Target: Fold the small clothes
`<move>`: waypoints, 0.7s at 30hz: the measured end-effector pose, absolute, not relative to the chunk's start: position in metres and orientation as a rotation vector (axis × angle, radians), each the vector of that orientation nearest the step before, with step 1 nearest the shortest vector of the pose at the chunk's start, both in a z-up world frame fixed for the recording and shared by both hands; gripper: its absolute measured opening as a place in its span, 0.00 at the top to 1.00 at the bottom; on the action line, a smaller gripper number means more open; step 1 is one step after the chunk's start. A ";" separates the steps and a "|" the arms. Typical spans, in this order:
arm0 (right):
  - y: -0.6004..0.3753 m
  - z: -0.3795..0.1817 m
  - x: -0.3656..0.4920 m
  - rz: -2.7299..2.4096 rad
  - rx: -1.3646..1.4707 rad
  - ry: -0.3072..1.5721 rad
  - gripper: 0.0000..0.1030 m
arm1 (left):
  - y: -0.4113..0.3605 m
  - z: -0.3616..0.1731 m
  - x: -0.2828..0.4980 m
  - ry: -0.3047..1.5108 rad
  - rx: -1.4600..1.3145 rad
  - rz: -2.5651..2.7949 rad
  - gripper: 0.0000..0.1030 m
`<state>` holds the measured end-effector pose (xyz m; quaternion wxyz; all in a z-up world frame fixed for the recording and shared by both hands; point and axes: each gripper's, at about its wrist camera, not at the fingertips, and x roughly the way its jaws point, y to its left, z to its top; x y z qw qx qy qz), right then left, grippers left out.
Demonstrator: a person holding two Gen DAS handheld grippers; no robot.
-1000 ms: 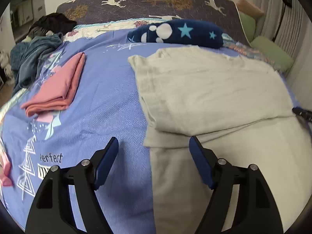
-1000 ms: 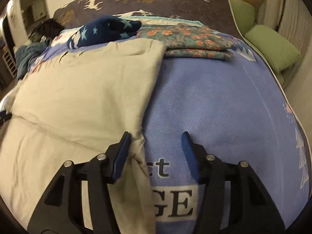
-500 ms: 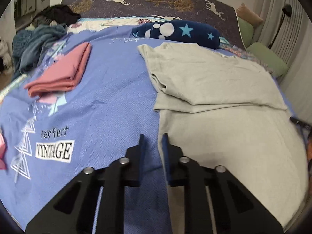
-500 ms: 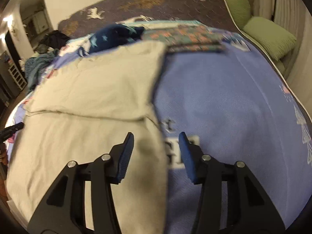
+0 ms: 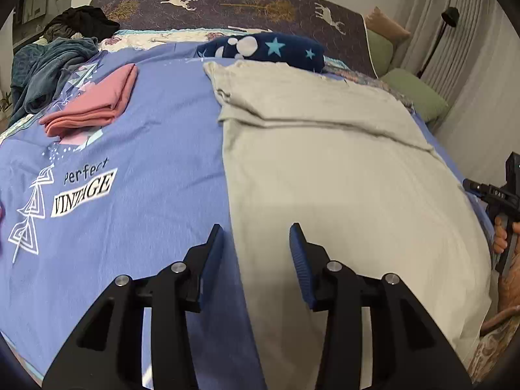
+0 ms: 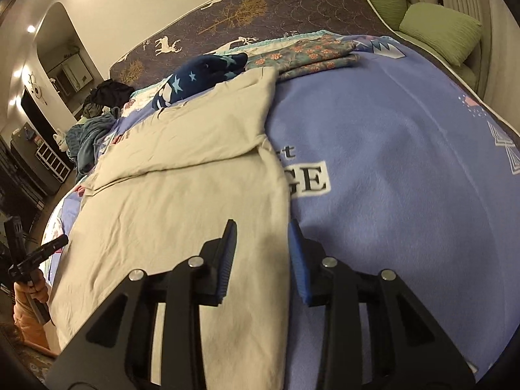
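Observation:
A beige garment [image 5: 341, 175] lies flat on the blue bedspread [image 5: 156, 149], its far part folded back toward me with the fold edge across the middle. My left gripper [image 5: 256, 240] is open and empty above the garment's near left edge. My right gripper [image 6: 261, 237] is open and empty above its near right edge [image 6: 279, 201]. The garment also shows in the right wrist view [image 6: 182, 201]. Each view catches the other gripper at its side edge [image 5: 497, 191] [image 6: 29, 256].
A folded pink garment [image 5: 94, 104] lies at the left. A navy star-print item [image 5: 266, 50] and a floral folded cloth [image 6: 305, 55] lie near the headboard. Dark clothes [image 5: 48, 68] are piled at the far left. Green cushions [image 6: 442, 29] lie on the right.
Both grippers have drawn back toward the garment's near end. The left gripper was shut half a second ago and is now open. The folded-over top part stays where it lay.

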<state>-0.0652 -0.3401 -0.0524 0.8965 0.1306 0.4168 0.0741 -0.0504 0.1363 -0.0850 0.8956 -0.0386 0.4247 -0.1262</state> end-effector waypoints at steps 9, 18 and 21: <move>-0.355 -0.066 -0.098 0.170 0.365 0.889 0.67 | 0.145 -0.087 -0.083 0.900 -0.107 -0.287 0.58; -0.363 -0.071 -0.149 0.239 0.436 0.897 0.67 | 0.145 -0.089 -0.129 0.918 -0.125 -0.387 0.58; -0.367 -0.072 -0.172 0.270 0.460 0.899 0.67 | 0.147 -0.090 -0.147 0.911 -0.136 -0.424 0.58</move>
